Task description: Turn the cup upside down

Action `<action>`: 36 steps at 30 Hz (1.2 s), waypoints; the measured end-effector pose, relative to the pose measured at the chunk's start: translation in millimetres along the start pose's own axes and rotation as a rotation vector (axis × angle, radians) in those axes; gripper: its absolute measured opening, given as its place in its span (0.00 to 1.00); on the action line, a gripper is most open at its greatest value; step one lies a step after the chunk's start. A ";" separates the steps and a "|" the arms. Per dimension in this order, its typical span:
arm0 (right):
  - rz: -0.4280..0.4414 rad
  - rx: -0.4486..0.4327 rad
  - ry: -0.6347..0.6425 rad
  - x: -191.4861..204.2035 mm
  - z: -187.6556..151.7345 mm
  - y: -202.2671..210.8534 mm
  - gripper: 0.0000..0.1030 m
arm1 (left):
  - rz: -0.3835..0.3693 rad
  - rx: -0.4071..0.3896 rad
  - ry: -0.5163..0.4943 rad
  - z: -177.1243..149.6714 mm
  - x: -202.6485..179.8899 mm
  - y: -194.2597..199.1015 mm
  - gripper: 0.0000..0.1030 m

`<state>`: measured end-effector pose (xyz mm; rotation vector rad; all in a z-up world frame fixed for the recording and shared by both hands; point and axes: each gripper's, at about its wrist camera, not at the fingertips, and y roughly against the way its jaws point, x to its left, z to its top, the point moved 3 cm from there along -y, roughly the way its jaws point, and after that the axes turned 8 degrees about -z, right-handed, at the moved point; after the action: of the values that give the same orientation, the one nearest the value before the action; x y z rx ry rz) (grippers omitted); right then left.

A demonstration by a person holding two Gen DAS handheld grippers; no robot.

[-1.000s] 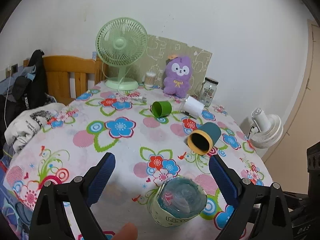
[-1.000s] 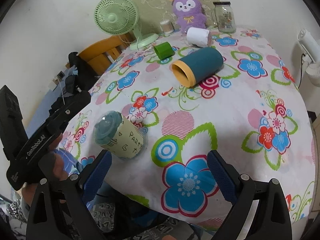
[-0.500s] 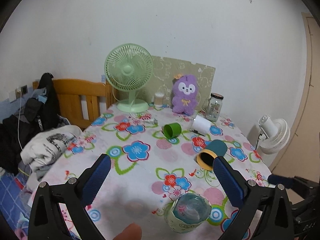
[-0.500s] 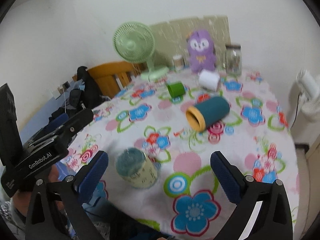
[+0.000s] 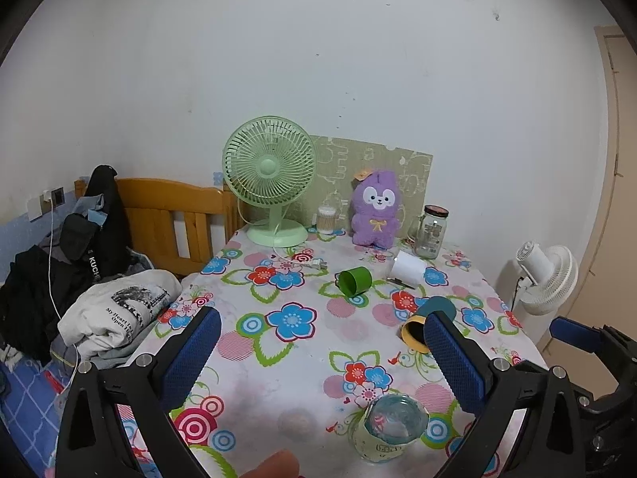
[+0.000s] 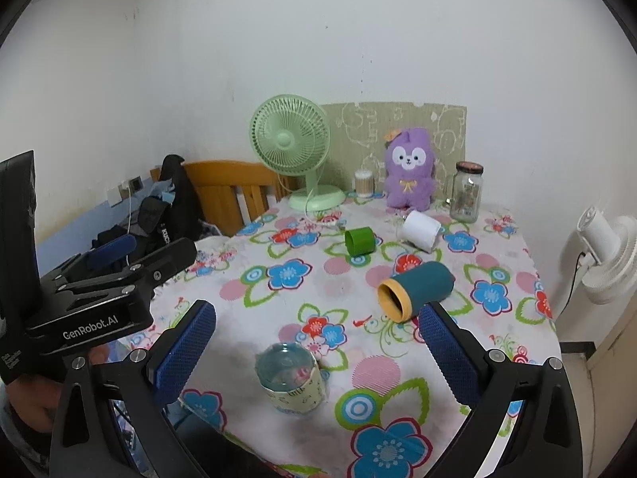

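Note:
A clear glass cup with a pale green paper sleeve stands upside down near the front edge of the flowered table; it also shows in the right wrist view. My left gripper is open and empty, held back above the table, with the cup below and to the right. My right gripper is open and empty, with the cup low between its fingers' lines but apart from them. A teal cup with a yellow rim, a green cup and a white cup lie on their sides farther back.
At the table's back stand a green fan, a purple plush toy, a glass jar and a cotton-swab box. A wooden headboard and piled clothes are left. A white floor fan is right.
Both grippers have drawn back and up from the table. The sleeved cup stays standing upside down and now looks smaller and lower in both views.

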<state>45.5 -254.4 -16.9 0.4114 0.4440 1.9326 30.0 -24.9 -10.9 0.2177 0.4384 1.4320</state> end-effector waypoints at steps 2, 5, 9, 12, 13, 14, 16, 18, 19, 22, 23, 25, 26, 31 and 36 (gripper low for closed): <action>-0.009 -0.011 -0.007 1.7 2.7 4.7 1.00 | -0.017 0.013 -0.008 2.7 -1.0 2.5 1.00; -0.020 -0.021 -0.023 3.1 6.0 12.1 1.00 | -0.042 0.035 -0.021 6.0 -3.4 4.6 1.00; -0.026 -0.029 -0.030 5.4 7.3 20.1 1.00 | -0.070 0.068 -0.043 8.3 -7.4 6.2 1.00; -0.035 -0.013 -0.034 8.1 3.4 20.5 1.00 | -0.079 0.104 -0.049 4.5 -8.9 5.4 1.00; -0.034 -0.008 -0.034 9.4 1.7 19.9 1.00 | -0.079 0.115 -0.052 2.6 -9.1 3.9 1.00; -0.038 0.000 -0.036 10.3 -0.7 18.6 1.00 | -0.076 0.126 -0.055 0.8 -9.2 2.5 1.00; -0.040 0.013 -0.042 9.5 -3.8 15.7 1.00 | -0.067 0.146 -0.063 -2.9 -9.2 -0.7 1.00; -0.039 0.020 -0.047 8.6 -5.5 14.2 1.00 | -0.069 0.161 -0.063 -5.0 -9.0 -2.9 1.00; -0.040 0.021 -0.048 8.2 -5.9 14.0 1.00 | -0.069 0.166 -0.062 -5.5 -8.8 -3.7 1.00; -0.055 0.016 -0.050 6.3 -5.8 14.6 1.00 | -0.067 0.170 -0.062 -5.9 -8.8 -4.1 1.00; -0.058 0.014 -0.051 5.7 -6.1 14.9 1.00 | -0.066 0.172 -0.062 -5.8 -8.7 -4.3 1.00; -0.064 0.016 -0.053 3.7 -7.5 14.6 1.00 | -0.065 0.176 -0.065 -5.7 -7.3 -5.2 1.00; -0.066 0.019 -0.055 3.2 -8.1 14.1 1.00 | -0.063 0.180 -0.066 -6.2 -6.8 -5.8 1.00; -0.071 0.038 -0.064 -0.5 -11.5 8.9 1.00 | -0.061 0.201 -0.059 -9.3 -4.3 -10.9 1.00; -0.071 0.030 -0.058 0.2 -10.7 9.3 1.00 | -0.060 0.203 -0.063 -9.8 -4.3 -12.0 1.00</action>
<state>33.0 -258.9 -21.7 0.4645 0.4446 1.8428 36.5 -31.8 -23.8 0.4088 0.5350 1.3188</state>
